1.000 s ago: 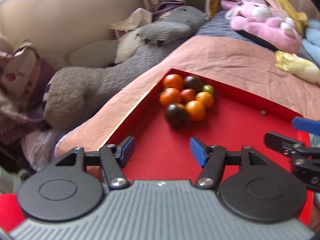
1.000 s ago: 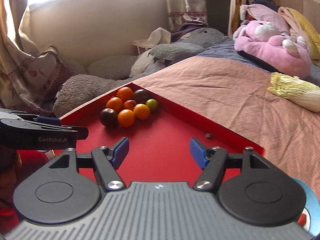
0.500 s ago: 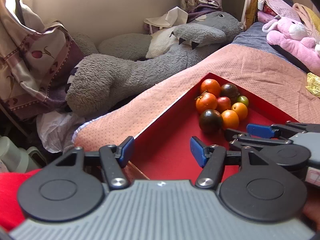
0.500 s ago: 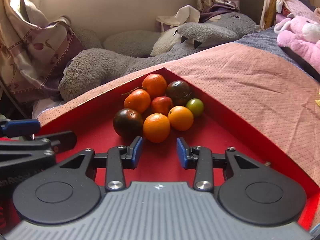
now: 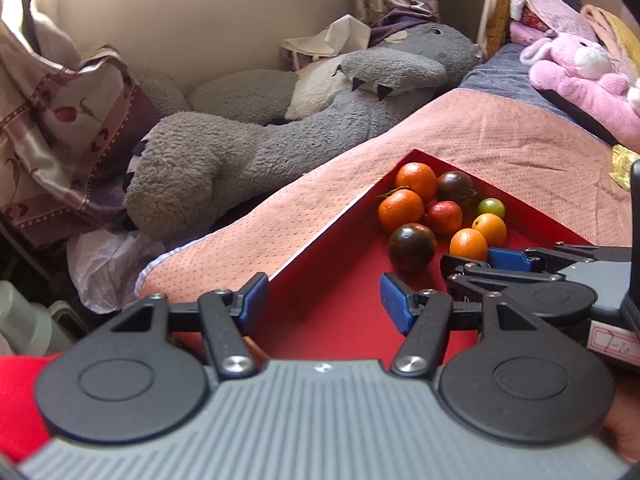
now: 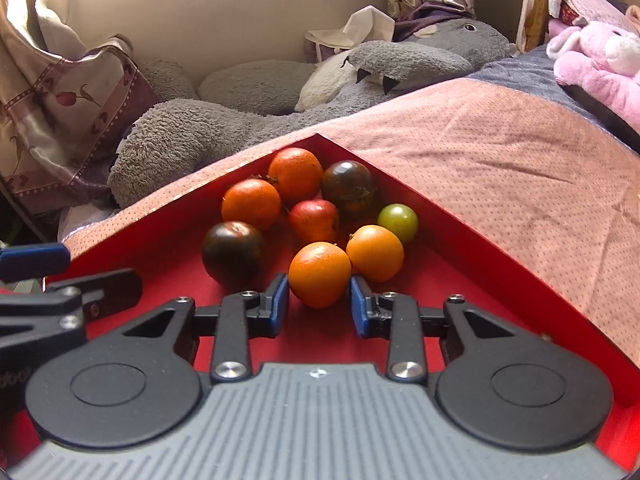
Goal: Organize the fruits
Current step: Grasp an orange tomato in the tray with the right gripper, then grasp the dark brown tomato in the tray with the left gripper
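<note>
So the fruit pile (image 6: 312, 220) sits in the far corner of the tray (image 6: 460, 248), which is on the bed (image 6: 500, 168). Nearest fruit (image 6: 319, 274) is right between the right gripper (image 6: 319, 304) jaws. Plush toy (image 6: 248, 120) lies behind the tray, off left.

Both cameras sit just behind their own tool and look forward and downward along its fingers toward the fruit pile (image 6: 316, 224) in the far corner of the red tray (image 6: 460, 240) on the bed. The right view is close to the pile; the left view (image 5: 440, 212) stands farther back, left of it. Both share the pile, tray corner and grey plush toy (image 5: 248, 152).
</note>
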{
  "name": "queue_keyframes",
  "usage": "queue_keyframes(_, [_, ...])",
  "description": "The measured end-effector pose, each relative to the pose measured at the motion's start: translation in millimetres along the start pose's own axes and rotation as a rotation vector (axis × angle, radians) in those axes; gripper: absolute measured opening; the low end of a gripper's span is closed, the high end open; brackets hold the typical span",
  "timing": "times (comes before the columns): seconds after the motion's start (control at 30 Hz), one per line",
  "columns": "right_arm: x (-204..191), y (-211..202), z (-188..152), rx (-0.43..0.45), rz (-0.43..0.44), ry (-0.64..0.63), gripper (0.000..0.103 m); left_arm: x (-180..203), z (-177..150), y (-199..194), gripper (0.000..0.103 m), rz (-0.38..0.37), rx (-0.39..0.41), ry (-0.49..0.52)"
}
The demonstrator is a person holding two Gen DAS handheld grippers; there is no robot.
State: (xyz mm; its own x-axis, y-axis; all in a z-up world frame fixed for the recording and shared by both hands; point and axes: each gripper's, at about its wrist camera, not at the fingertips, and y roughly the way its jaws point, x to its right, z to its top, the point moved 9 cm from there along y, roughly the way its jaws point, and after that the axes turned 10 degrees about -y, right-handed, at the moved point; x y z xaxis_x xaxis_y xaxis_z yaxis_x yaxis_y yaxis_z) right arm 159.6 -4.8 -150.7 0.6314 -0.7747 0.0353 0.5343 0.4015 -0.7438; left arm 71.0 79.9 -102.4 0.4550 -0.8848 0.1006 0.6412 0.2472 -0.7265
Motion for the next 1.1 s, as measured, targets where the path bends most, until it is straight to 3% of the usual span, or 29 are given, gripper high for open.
queue_keyframes(0.3, [25.2,-57.7,-47.6,0.014,-0.021,0.102,0.038,41.1,-8.1,14.7,0.064,-0.002,0.001,0.148])
queue_keyframes(0.57, [31.3,-84.0,-67.7,0.018,-0.015,0.140,0.038,51.6,-2.0,41.9,0.065,0.072,-0.031,0.140])
queue_keyframes(0.83, [28.0,-88.7,-64.6,0.018,-0.013,0.134,0.038,64.1,0.1,61.6,0.064,0.056,-0.062,0.161])
queue_keyframes(0.93, [26.9,-90.6,-64.0,0.020,-0.018,0.134,0.038,66.6,1.4,65.0,0.052,0.024,-0.073,0.146])
queue_keyframes(0.97, [26.8,-91.4,-64.5,0.020,-0.019,0.135,0.038,69.3,1.3,64.8,0.042,0.007,-0.075,0.152])
queue_keyframes(1.0, [27.0,-91.9,-64.8,0.019,-0.021,0.136,0.038,71.8,0.6,64.4,0.037,-0.009,-0.077,0.157])
queue_keyframes(1.1, [27.4,-93.1,-65.9,0.017,-0.028,0.141,0.038,72.7,0.5,64.4,0.037,-0.013,-0.078,0.152])
